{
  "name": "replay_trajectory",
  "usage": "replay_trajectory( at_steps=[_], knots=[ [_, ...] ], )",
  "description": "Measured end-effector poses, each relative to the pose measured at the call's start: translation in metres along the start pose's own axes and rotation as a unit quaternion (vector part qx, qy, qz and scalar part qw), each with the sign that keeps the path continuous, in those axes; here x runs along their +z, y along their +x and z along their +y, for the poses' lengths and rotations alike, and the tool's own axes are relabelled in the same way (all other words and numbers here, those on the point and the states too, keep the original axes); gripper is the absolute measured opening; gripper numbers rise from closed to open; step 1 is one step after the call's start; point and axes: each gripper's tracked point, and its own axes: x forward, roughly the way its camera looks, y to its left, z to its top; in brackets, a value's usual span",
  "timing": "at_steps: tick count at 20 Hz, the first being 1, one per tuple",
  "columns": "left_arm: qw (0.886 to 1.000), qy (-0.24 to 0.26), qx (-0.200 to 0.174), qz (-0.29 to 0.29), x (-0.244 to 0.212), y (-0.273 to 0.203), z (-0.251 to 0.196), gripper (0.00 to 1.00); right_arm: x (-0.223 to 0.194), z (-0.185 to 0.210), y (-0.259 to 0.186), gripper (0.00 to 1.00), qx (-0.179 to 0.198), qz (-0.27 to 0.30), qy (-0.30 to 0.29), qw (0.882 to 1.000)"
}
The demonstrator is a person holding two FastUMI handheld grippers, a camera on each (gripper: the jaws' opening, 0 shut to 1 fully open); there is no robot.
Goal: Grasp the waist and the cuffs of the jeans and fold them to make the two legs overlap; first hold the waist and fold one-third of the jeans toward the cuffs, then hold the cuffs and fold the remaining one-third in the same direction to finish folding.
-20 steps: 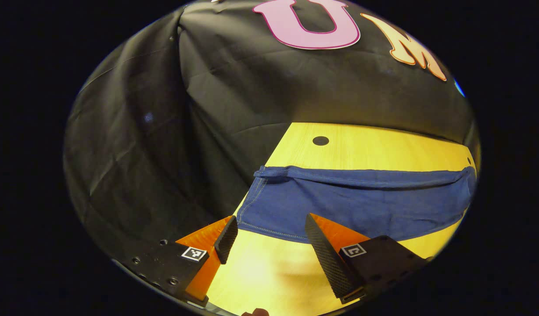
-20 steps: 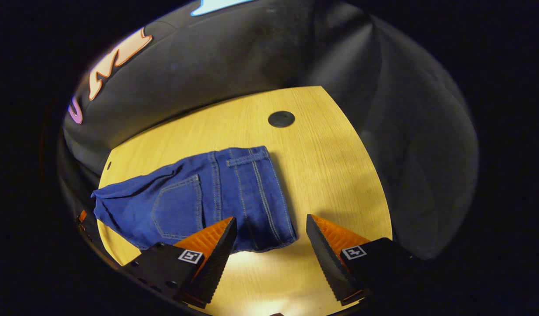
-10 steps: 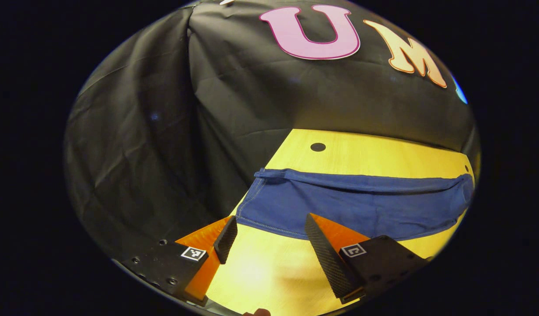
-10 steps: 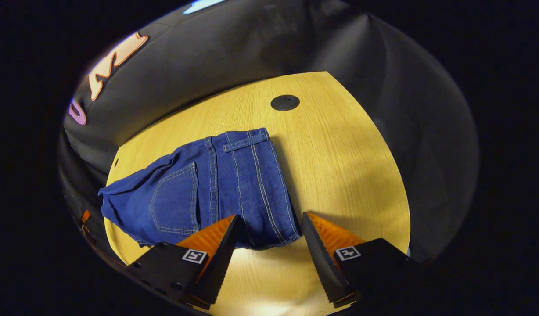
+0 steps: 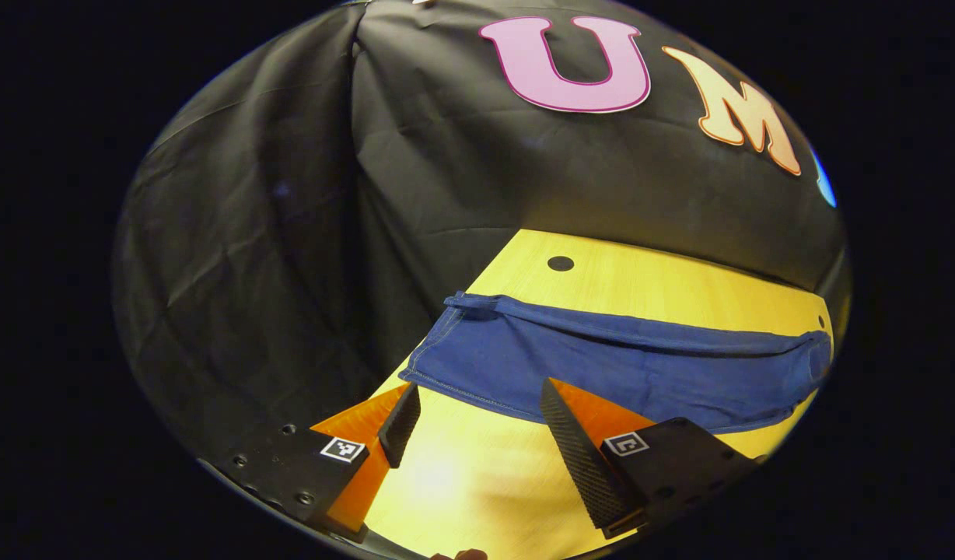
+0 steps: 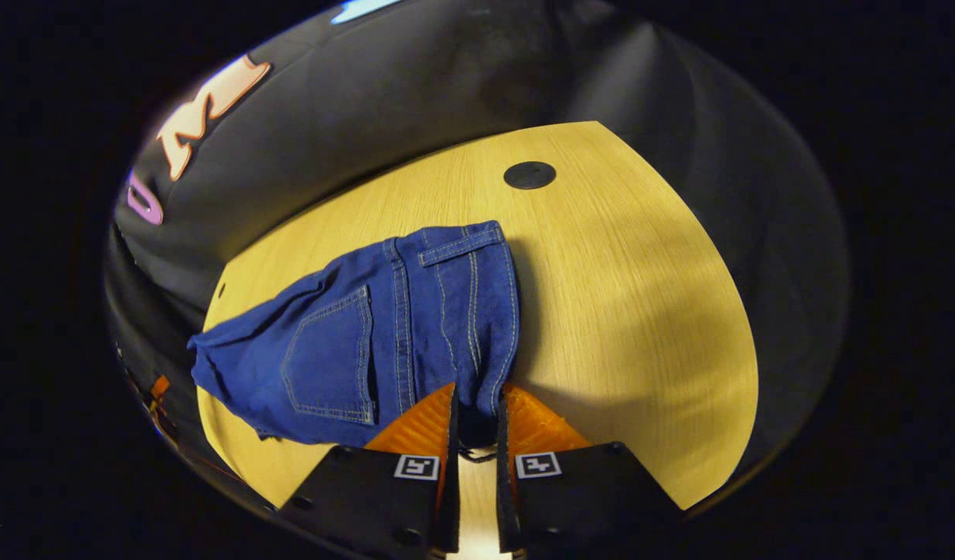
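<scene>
jeans (image 6: 384, 334) lie flat on the surface (image 6: 633, 295) | right tool (image 6: 475, 424) at their near waist edge | left tool (image 5: 477, 428) before the cuffs

Lying under bright light, pale wood-grain bench (image 6: 625, 311), its rounded far edge meeting the black cloth wall (image 6: 462, 85). Sitting flush in the bench top near that far edge, a small round black cap (image 6: 529, 175), also showing in the left gripper view (image 5: 561, 263). Hanging behind in loose creases and folds, the wall (image 5: 291, 233).
</scene>
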Motion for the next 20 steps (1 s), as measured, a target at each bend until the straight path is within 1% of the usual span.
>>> replay_trajectory(
  at_steps=[2,3,4,8,11,14,16,20],
  knots=[
    [1.0,0.001,-0.001,0.003,-0.002,0.0,0.0,0.96,0.003,-0.003,-0.002,0.11,-0.002,-0.016,0.016,1.0],
    [1.0,0.001,-0.001,0.005,-0.001,0.0,-0.001,0.96,0.002,-0.002,0.001,0.1,-0.006,-0.022,0.016,1.0],
    [1.0,0.001,-0.002,0.006,-0.001,-0.001,-0.001,0.96,0.004,-0.002,0.001,0.06,-0.013,-0.028,0.013,0.999],
    [1.0,0.001,-0.01,0.006,0.0,-0.002,-0.001,0.96,0.007,-0.002,-0.005,0.03,-0.052,-0.047,-0.026,0.997],
    [1.0,0.006,-0.017,0.008,0.001,-0.005,0.0,0.96,0.015,-0.003,-0.013,0.03,-0.068,-0.06,-0.017,0.996],
    [1.0,0.009,-0.026,0.003,0.003,-0.006,0.001,0.96,0.023,-0.007,-0.031,0.02,-0.106,-0.074,-0.021,0.991],
    [0.999,0.003,-0.033,0.003,0.004,-0.005,0.0,0.96,0.027,0.001,-0.045,0.03,-0.121,-0.086,-0.019,0.989],
    [0.998,-0.015,-0.053,0.009,0.003,-0.005,-0.004,0.96,0.053,0.036,-0.092,0.02,-0.106,-0.144,-0.018,0.984]
  ],
)
